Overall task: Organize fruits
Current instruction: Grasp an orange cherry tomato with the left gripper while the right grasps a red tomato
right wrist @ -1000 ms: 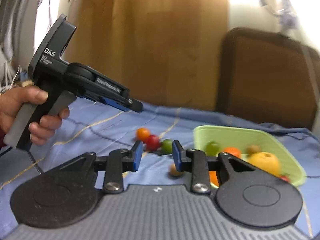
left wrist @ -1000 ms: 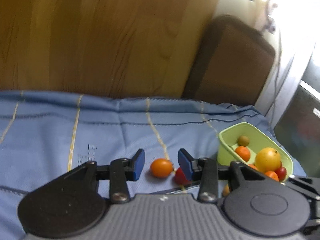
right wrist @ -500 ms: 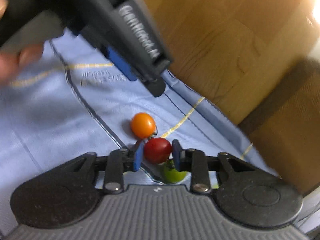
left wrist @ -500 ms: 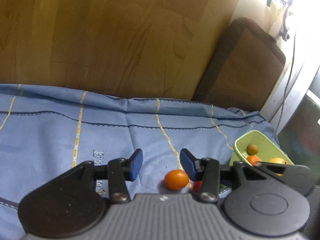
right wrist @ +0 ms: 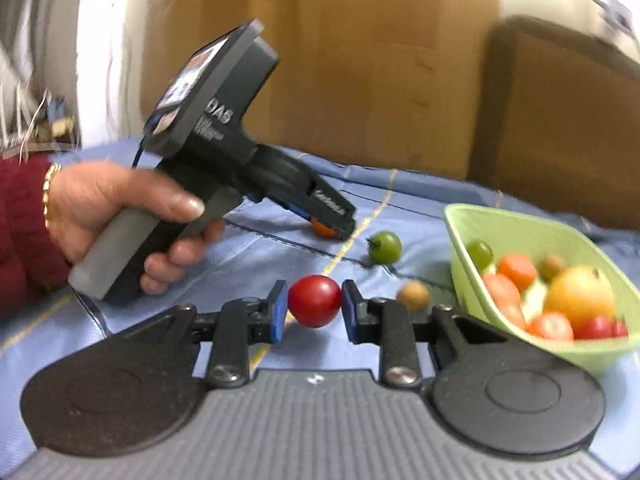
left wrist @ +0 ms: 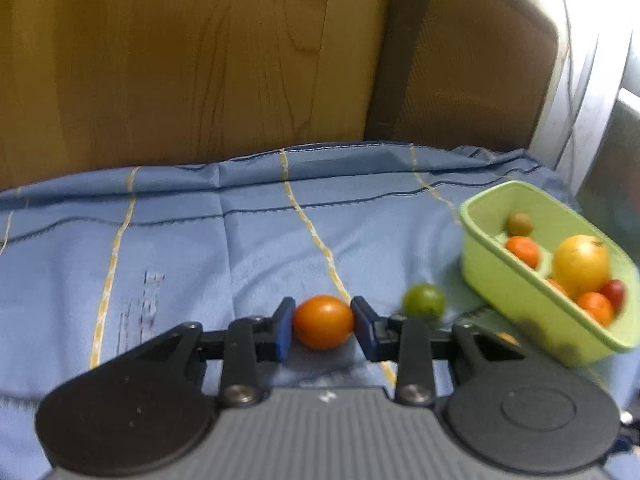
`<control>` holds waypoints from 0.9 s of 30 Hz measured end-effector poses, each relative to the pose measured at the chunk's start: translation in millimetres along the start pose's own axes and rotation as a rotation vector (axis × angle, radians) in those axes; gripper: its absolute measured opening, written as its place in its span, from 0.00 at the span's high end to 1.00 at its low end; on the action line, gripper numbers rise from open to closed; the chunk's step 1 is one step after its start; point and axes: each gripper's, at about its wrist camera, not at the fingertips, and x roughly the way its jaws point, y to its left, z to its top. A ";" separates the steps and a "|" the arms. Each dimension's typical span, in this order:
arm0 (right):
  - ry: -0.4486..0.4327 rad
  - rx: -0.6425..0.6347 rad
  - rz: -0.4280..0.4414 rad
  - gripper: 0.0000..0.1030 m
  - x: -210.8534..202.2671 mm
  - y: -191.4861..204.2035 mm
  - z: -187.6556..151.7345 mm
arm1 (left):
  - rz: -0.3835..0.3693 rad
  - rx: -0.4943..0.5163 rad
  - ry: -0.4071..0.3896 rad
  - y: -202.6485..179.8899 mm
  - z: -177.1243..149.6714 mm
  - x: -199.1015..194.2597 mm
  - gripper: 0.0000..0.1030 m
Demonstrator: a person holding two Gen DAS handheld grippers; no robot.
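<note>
My left gripper [left wrist: 323,325] is shut on an orange tomato [left wrist: 323,322] low over the blue cloth. It also shows in the right wrist view [right wrist: 328,226], held by a hand. My right gripper [right wrist: 315,308] is shut on a red tomato [right wrist: 315,301], lifted a little above the cloth. A green tomato [left wrist: 423,300] lies loose on the cloth, also in the right wrist view [right wrist: 385,246]. A small brown fruit [right wrist: 413,296] lies near it. The green basket [left wrist: 520,286] to the right holds several fruits; it also shows in the right wrist view [right wrist: 464,232].
A blue cloth with yellow stripes [left wrist: 200,248] covers the surface. A wooden panel [left wrist: 180,60] and a brown cushion [left wrist: 464,60] stand behind. The person's hand and red sleeve [right wrist: 60,216] are at the left of the right wrist view.
Both grippers have closed on their tomatoes. The right one has lifted the red tomato and drawn back from the loose fruits. The left one has moved in around the orange tomato.
</note>
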 end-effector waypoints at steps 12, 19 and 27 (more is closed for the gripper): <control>-0.013 0.156 0.005 0.70 -58.5 -6.6 -42.1 | -0.102 0.132 -0.067 -66.2 -103.5 -112.3 0.70; -0.010 0.161 -0.019 0.67 -70.2 -2.2 -57.5 | -0.067 0.217 -0.069 -89.9 -124.6 -117.3 0.69; -0.003 0.118 -0.051 0.65 -69.7 5.8 -60.7 | -0.041 0.211 -0.099 -87.8 -131.0 -130.8 0.59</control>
